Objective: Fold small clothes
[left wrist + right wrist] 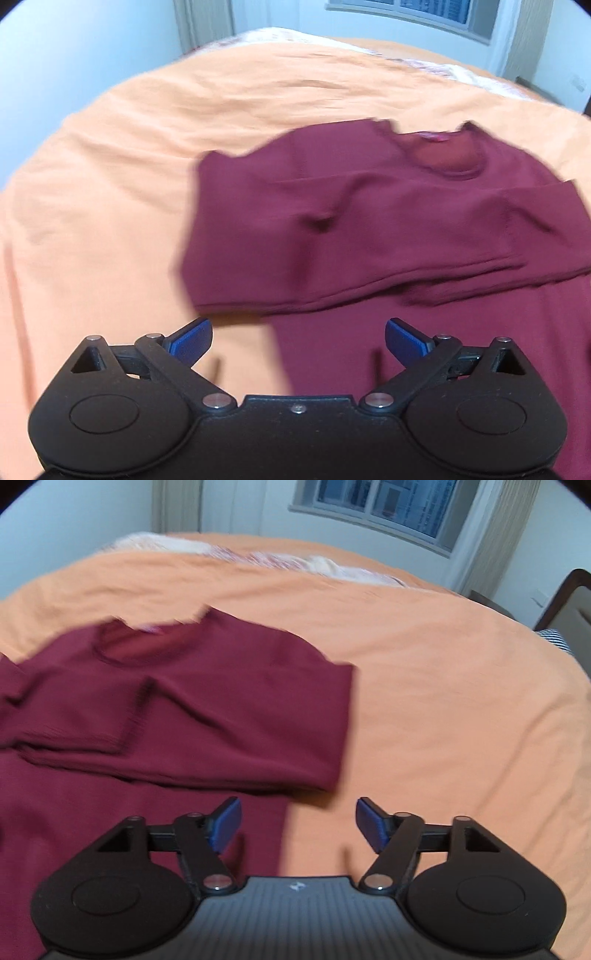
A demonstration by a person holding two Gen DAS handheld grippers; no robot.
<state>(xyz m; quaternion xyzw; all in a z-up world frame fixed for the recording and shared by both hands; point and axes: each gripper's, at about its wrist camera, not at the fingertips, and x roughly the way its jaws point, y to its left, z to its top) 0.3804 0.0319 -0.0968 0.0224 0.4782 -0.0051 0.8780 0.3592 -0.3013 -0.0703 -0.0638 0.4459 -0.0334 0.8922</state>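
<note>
A maroon long-sleeved top (369, 221) lies flat on an orange bedsheet (110, 203), neckline at the far end, both sleeves folded across the chest. My left gripper (298, 341) hovers open over the top's lower left edge, blue pads (192, 339) wide apart and holding nothing. In the right wrist view the same top (184, 716) fills the left half. My right gripper (298, 825) is open above the top's lower right edge, one pad (227, 823) over the cloth, the other over the bedsheet (443, 720).
The bed stretches far beyond the top, with a pale patterned blanket (258, 559) at its far end. A window (380, 506) and curtains sit behind. A dark chair (569, 602) stands at the right edge of the bed.
</note>
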